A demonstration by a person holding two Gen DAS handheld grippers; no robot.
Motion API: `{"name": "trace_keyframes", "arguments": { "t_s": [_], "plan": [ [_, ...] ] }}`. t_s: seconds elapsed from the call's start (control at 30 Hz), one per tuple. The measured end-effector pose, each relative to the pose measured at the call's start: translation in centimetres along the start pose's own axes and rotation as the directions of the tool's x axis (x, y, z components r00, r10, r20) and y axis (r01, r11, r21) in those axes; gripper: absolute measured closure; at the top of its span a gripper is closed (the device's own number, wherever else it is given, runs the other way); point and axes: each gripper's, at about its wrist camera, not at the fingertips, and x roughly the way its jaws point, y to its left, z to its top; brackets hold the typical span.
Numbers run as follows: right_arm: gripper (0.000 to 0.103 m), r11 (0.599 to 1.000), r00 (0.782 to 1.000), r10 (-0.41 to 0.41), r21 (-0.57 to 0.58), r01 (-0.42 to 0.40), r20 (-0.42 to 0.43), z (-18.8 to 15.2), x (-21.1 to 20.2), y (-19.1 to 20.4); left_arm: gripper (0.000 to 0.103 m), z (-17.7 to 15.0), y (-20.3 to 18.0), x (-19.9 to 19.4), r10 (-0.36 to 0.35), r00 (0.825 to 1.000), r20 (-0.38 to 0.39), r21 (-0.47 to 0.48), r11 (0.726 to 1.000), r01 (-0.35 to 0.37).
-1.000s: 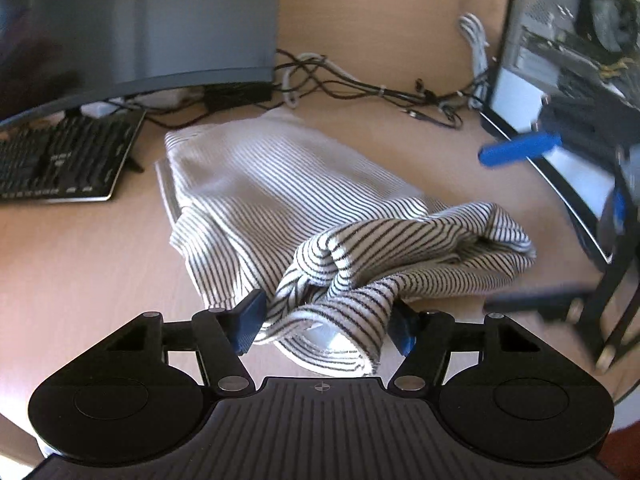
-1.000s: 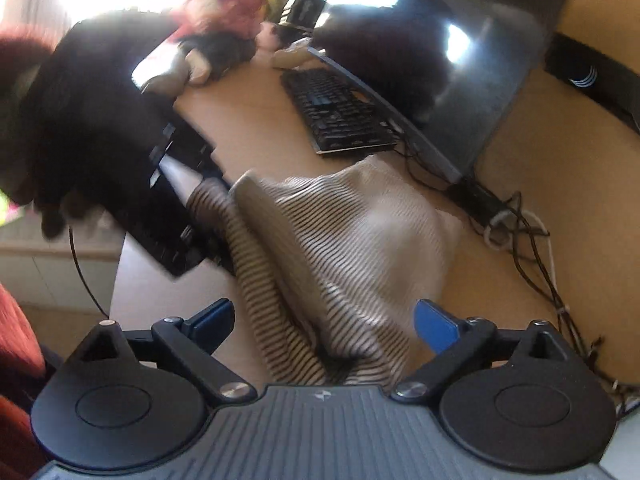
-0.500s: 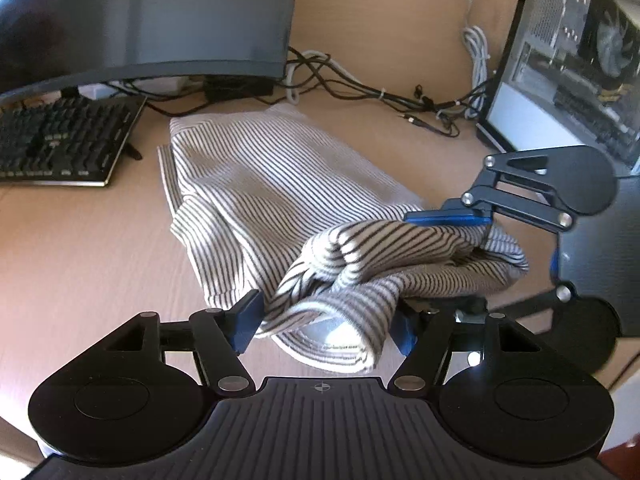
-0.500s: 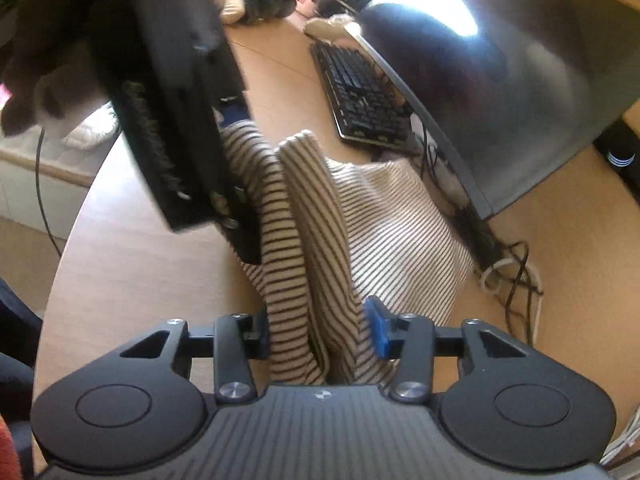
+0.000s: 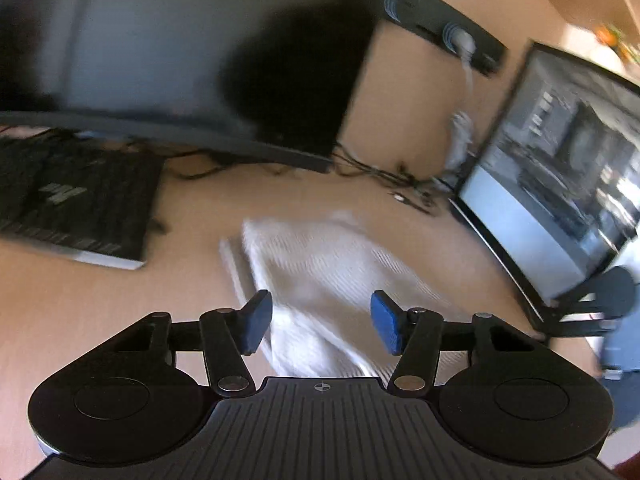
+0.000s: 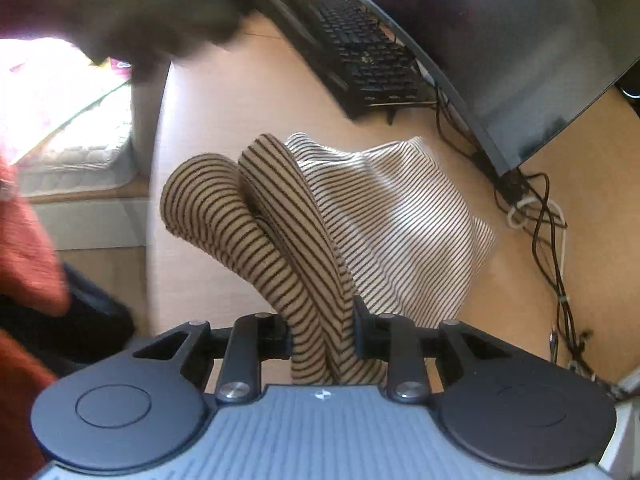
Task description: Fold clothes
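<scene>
One striped garment (image 6: 384, 216) is seen on the wooden table (image 6: 240, 128), pale with thin dark stripes. Part of it lies flat on the table below the monitor, while two rolled folds (image 6: 272, 232) of it are lifted toward the camera in the right wrist view. The right gripper (image 6: 320, 336) is clamped on these folds: its jaws have just been closing, and the cloth is pinched tightly between them, with the two folds running up out of the grip. In the left wrist view, which is blurred, the left gripper (image 5: 320, 322) is held above the garment (image 5: 332, 272) with its two blue pads (image 5: 256, 320) standing moderately apart; its jaws have just been closing, but nothing is pressed between them, and the cloth is seen only beyond and below the gap. One black keyboard (image 6: 368, 64) is seen lying beside the garment, and one large dark monitor (image 6: 520, 52) is seen standing behind it. A second screen (image 5: 560, 196) is seen at the right edge of the left view. A tangle of cables (image 6: 548, 232) is spread on the table behind the cloth; their number cannot be told.
</scene>
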Motion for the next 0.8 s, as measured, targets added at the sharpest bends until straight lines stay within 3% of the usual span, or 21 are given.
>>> {"name": "trace_keyframes", "arguments": {
  "t_s": [0.1, 0.23, 0.3, 0.43, 0.6, 0.7, 0.8],
  "plan": [
    [0.078, 0.996, 0.998, 0.045, -0.077, -0.047, -0.037, 1.6, -3.0, 0.2, 0.048, -1.3, 0.0, 3.4, -0.080, 0.991, -0.108, 0.037, 0.996, 0.084],
    [0.078, 0.977, 0.992, 0.114, -0.174, -0.121, -0.048, 5.2, -5.2, -3.4, 0.049, -3.4, -0.4, 5.6, -0.101, 0.977, -0.188, 0.105, 0.987, 0.122],
    [0.077, 0.970, 0.988, 0.147, -0.187, -0.153, -0.043, 6.6, -4.7, -5.8, 0.050, -3.7, -0.3, 5.7, -0.102, 0.978, -0.183, 0.087, 0.989, 0.120],
    [0.070, 0.977, 0.982, 0.187, -0.097, -0.190, -0.040, 6.5, 2.6, -11.5, 0.059, -4.2, 0.5, 5.4, -0.093, 0.982, -0.166, 0.036, 0.994, 0.100],
    [0.057, 0.977, 0.976, 0.207, -0.040, -0.210, -0.063, 4.9, 10.0, -12.8, 0.052, -4.8, 2.2, 3.3, -0.022, 0.990, -0.137, -0.049, 0.999, 0.015],
    [0.055, 0.976, 0.976, 0.216, 0.009, -0.216, -0.029, 4.8, 9.7, -13.8, 0.051, -3.9, 2.0, 0.6, 0.041, 0.996, -0.084, -0.039, 0.998, -0.044],
    [0.053, 0.978, 0.978, 0.208, 0.022, -0.208, -0.009, 4.4, 9.6, -13.4, 0.050, -1.5, -0.1, -1.9, 0.051, 0.999, 0.007, 0.038, 0.998, -0.051]
  ]
}}
